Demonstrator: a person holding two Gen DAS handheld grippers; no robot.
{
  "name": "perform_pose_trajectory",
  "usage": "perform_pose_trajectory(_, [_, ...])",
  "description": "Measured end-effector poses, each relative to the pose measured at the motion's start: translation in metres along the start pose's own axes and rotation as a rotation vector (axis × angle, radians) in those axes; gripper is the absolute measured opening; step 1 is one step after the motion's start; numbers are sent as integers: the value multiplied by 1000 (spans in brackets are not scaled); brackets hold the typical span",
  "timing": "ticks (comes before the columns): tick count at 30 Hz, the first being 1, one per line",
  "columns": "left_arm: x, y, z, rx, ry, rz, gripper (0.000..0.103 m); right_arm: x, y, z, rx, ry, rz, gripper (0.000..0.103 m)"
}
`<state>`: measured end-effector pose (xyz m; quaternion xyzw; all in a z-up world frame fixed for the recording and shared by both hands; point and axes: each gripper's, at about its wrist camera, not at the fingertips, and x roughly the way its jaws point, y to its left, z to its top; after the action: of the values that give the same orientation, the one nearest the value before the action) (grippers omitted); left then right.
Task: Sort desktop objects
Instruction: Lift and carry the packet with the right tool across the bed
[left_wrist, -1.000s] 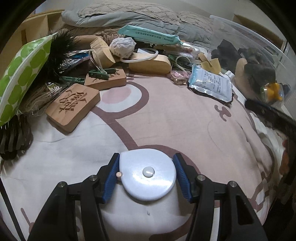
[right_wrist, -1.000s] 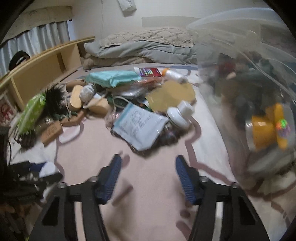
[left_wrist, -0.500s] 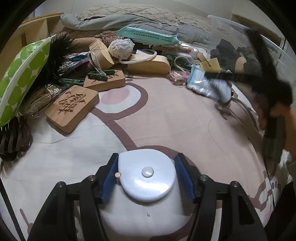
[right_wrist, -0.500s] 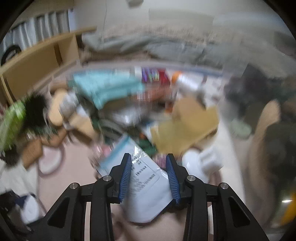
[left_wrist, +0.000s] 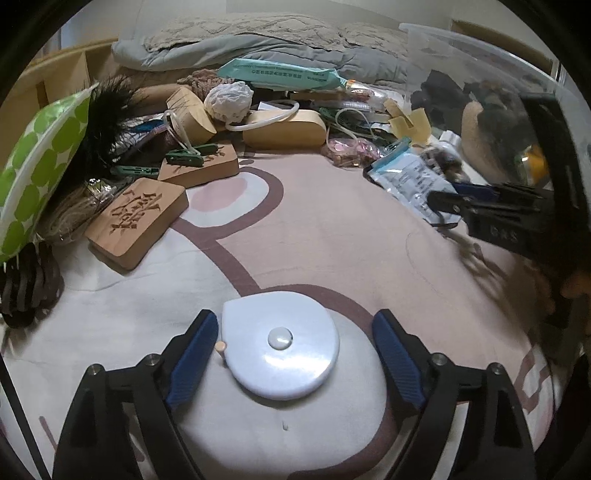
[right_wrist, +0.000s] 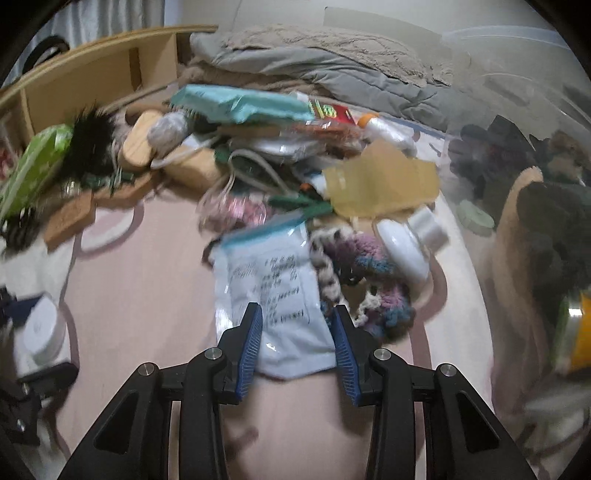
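The right gripper (right_wrist: 297, 343) has its jaws narrowed around the near end of a pale blue printed pouch (right_wrist: 275, 291), with the blue pads at both side edges; whether they truly press the pouch I cannot tell. The pouch lies flat on the pink patterned blanket (right_wrist: 147, 288), its long axis running away from the gripper, the teal zip strip at the far end pointing toward the heap of clutter. From the left wrist view the same pouch (left_wrist: 410, 181) sits at the right of the blanket, with the right gripper (left_wrist: 448, 201) over its near corner

Just right of the pouch lies a knitted purple and blue piece (right_wrist: 373, 280), touching its edge, and beyond that a white bottle (right_wrist: 406, 243) on its side. A yellow bag (right_wrist: 384, 184) and a green clothes peg (right_wrist: 299, 203) crowd the pouch's far end. A clear plastic bin (right_wrist: 524, 206) holding dark soft things stands further right

The left gripper (left_wrist: 293, 354) is spread wide, its pads clear on either side of a round white tape measure (left_wrist: 280, 343) that rests on the blanket between them. Ahead to the left lie a carved wooden block (left_wrist: 138, 221) and a green dotted pillow (left_wrist: 37, 166)
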<state>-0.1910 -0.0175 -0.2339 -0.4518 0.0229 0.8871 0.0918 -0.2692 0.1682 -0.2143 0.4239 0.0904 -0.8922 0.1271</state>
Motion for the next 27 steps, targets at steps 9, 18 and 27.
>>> perform_pose_trajectory(9, [-3,0,-6,-11,7,32,103,-25,4,-36,9,71,7,39])
perform_pose_trajectory(18, [-2,-2,-7,-2,5,46,103,-53,-6,15,86,-66,38,39])
perform_pose_trajectory(27, [-1,0,-7,-17,8,24,103,38,-5,49,17,198,-32,39])
